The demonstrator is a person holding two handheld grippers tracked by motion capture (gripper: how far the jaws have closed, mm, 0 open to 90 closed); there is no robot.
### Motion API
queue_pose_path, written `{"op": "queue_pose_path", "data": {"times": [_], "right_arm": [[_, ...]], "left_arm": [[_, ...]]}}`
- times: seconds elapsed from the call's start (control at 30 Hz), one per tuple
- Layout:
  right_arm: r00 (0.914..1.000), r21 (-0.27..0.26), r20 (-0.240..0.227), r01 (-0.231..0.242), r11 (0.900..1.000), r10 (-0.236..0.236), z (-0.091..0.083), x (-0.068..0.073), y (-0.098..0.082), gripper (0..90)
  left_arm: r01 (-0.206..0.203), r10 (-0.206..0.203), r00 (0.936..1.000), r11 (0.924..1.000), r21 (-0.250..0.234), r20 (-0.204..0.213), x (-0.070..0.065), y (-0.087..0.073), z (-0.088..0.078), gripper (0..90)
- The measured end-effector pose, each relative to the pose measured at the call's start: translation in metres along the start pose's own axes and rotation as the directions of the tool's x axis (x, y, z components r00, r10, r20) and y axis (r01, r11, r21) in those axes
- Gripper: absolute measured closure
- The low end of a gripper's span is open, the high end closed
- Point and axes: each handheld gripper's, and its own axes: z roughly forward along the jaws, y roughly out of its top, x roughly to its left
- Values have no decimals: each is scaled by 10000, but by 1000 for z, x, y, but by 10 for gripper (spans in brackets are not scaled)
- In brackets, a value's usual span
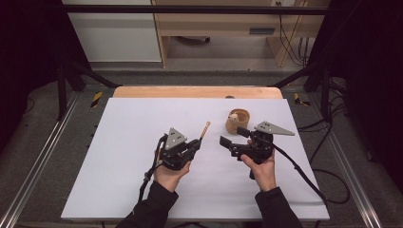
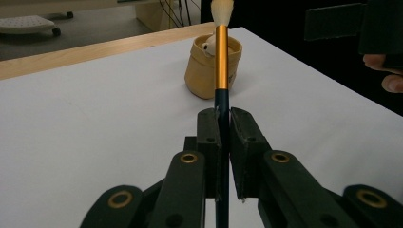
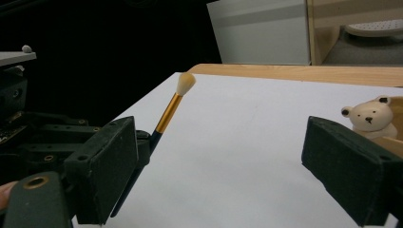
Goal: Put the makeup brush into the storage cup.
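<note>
Here, left gripper (image 1: 195,144) clamped on a brush (image 2: 221,71), tan cup (image 2: 211,66) with a small bear figure (image 3: 369,116) just beyond its tip, right gripper (image 1: 233,137) wide open, empty, beside the cup, white table (image 1: 123,142) below.

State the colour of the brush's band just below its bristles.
Gold-orange, on the brush held in the left gripper; the left gripper view shows it best.

White table top (image 1: 142,142) w/ wood edge, grey floor (image 1: 43,156), black frame bars, pale wood furniture (image 1: 218,23) behind.
</note>
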Motion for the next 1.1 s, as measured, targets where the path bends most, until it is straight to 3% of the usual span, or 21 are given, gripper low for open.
{"op": "queue_pose_path", "data": {"times": [0.8,1.1], "right_arm": [[9951,146,-435,-886,9960,892,9,1,-4,274],[9941,180,-510,-953,9953,961,9,1,-4,334]], "left_arm": [[-216,218,9991,9998,-47,355,-24,1,12,831],[-384,393,9982,9991,-195,449,-36,5,15,831]]}}
